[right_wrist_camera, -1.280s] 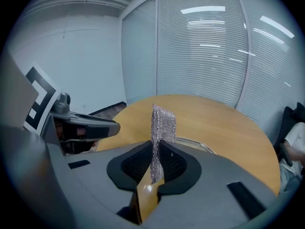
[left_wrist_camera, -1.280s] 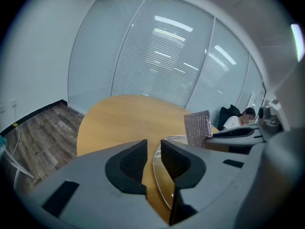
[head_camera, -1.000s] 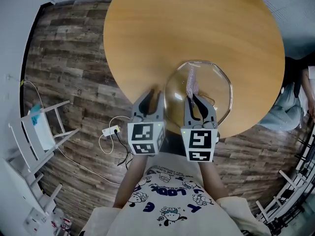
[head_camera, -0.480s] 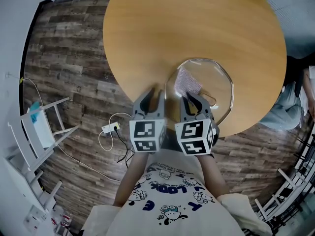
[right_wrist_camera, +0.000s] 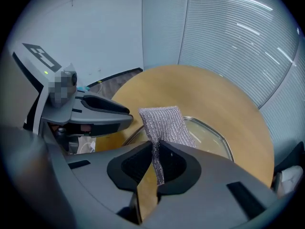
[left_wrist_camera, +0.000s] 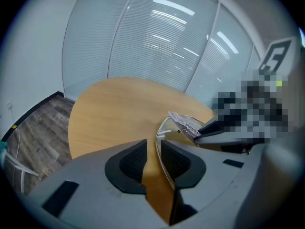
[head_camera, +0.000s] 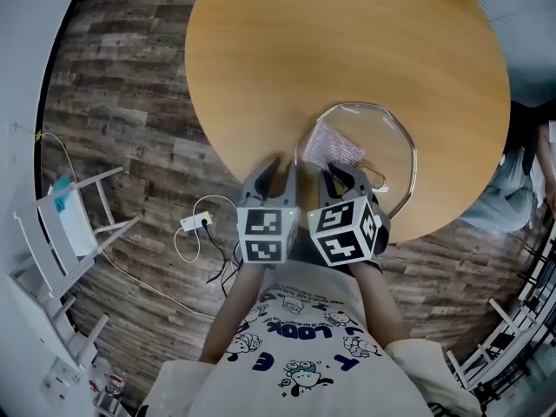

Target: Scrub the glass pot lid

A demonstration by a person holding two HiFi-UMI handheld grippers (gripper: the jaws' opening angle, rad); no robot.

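Observation:
The glass pot lid [head_camera: 382, 150] lies on the round wooden table [head_camera: 347, 42], near its front edge. My right gripper [head_camera: 341, 179] is shut on a silvery mesh scrub cloth [head_camera: 334, 148], which lies spread over the lid's left part. In the right gripper view the cloth [right_wrist_camera: 164, 123] rises from between the jaws of the gripper [right_wrist_camera: 155, 159], in front of the lid [right_wrist_camera: 209, 137]. My left gripper [head_camera: 276, 174] sits at the lid's left edge. In its own view the left gripper [left_wrist_camera: 153, 159] is shut on the lid's metal rim [left_wrist_camera: 161, 133], which runs between the pads.
The table's front edge is just below both grippers, with plank floor [head_camera: 113, 102] around it. A white folding chair [head_camera: 74, 224] and a power strip with cable [head_camera: 195, 228] are on the floor at left. Chair legs [head_camera: 512, 337] show at lower right.
My right gripper has rolled and shifted slightly left. The cloth, seen edge-on a second ago, now lies flat and spread on the lid. The left gripper has barely moved.

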